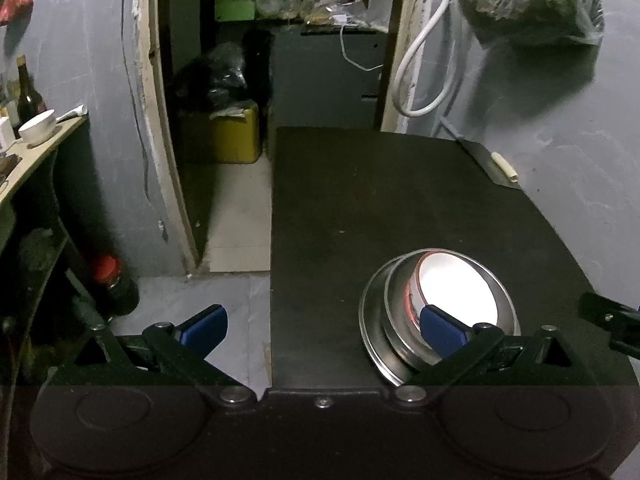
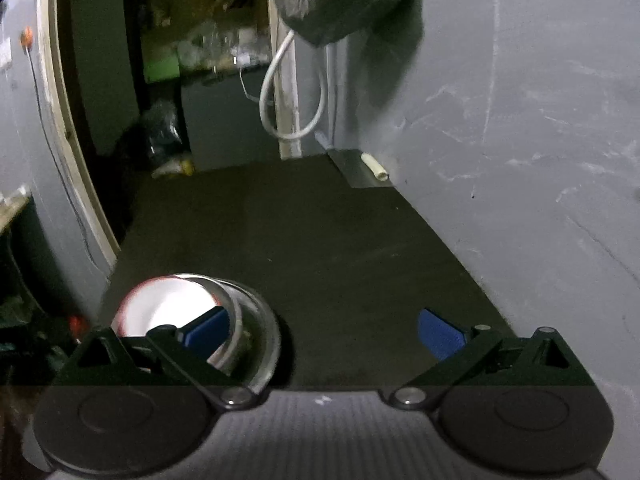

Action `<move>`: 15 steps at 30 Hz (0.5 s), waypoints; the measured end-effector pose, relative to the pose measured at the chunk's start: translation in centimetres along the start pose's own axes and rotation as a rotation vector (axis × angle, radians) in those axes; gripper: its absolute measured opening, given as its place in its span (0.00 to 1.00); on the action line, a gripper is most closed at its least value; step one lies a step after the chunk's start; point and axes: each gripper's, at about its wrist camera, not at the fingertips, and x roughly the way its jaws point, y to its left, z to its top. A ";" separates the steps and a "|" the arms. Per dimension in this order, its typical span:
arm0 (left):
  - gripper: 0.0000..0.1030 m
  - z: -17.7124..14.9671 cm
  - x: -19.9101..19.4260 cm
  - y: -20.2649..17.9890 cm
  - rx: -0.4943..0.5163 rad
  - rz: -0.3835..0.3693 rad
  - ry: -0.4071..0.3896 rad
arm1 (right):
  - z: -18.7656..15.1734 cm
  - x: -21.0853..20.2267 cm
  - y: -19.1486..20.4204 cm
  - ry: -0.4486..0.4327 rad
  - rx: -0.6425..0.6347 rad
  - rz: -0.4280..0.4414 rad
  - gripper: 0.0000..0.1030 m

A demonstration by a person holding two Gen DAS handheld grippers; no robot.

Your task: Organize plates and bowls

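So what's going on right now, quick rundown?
Left gripper open, empty. Right gripper open, empty. Dish stack nested on the black table: white bowl inside metal ones. Nothing in the way.

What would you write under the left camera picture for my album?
Open left gripper near a stack of metal plates holding a white bowl on a black table.

The near rim of the stacked dishes (image 1: 384, 320) disappears behind the left tool's (image 1: 324, 326) right finger; in the right wrist view the right tool's (image 2: 324, 330) left finger covers their near side (that view is blurred). A dark tool part (image 1: 612, 320) is cut off at the left view's right edge
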 end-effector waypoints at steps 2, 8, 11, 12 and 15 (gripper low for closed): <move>0.99 -0.3 -0.2 0.4 0.002 -0.019 -0.001 | -0.4 -1.0 0.2 -0.025 0.017 0.004 1.00; 0.99 -1.7 -1.1 1.3 -0.017 -0.032 -0.069 | -1.7 -4.0 1.3 -0.084 -0.015 -0.013 1.00; 0.99 -2.3 -1.3 1.4 -0.033 -0.030 -0.068 | -1.7 -4.8 1.3 -0.083 -0.033 -0.021 1.00; 0.99 -2.5 -1.4 1.4 -0.035 -0.034 -0.069 | -1.7 -4.9 1.2 -0.083 -0.037 -0.022 1.00; 0.99 -2.7 -1.4 0.9 -0.028 -0.023 -0.059 | -1.9 -5.0 0.5 -0.074 -0.021 -0.027 1.00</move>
